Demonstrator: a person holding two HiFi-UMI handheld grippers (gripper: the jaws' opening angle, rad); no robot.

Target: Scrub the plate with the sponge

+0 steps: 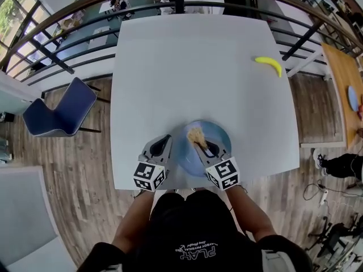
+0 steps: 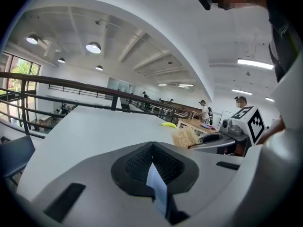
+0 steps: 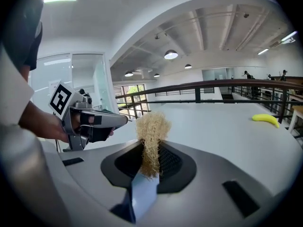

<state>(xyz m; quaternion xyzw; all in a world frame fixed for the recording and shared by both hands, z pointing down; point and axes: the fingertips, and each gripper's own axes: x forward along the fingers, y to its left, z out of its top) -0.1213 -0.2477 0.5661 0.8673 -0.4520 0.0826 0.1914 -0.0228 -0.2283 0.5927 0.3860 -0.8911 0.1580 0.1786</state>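
The plate (image 1: 219, 137) is set close to the worktop's (image 1: 198, 67) near edge, its left rim clamped by the left tool (image 1: 164, 141). The sponge (image 1: 196, 135) is gripped by the right tool (image 1: 203, 146) over the plate. Wide bare worktop is left beyond; a banana (image 1: 269, 64) lies near the far right edge.

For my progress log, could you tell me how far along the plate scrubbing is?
Done: the right gripper holds the loofah sponge. In hand: the sponge is over the middle of the blue plate; contact is unclear. Remaining: most scrubbing, apparently; the left gripper sits shut beside the plate's left rim.
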